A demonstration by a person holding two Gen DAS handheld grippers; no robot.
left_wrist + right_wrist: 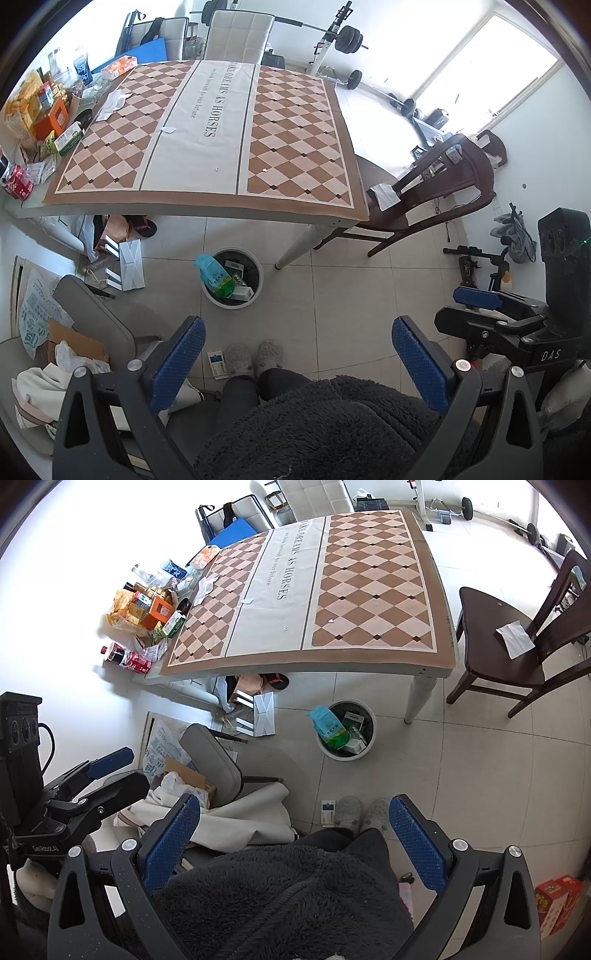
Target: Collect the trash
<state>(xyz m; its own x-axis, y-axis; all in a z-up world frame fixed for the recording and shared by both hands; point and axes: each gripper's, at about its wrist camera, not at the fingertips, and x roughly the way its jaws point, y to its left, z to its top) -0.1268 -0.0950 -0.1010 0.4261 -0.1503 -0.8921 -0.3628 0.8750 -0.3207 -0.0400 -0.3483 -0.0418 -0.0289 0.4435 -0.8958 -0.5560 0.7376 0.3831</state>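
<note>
A white round trash bin stands on the tiled floor by the table leg, holding a blue-green bag and small boxes. Crumpled white paper and a small white scrap lie on the checkered tablecloth. A small box lies on the floor by my slippers. My left gripper is open and empty above my lap. My right gripper is open and empty too, held low.
Snack boxes, bags and a red can crowd the table's left edge. A dark wooden chair with a white paper on its seat stands right of the table. A grey chair, bags and cardboard sit left.
</note>
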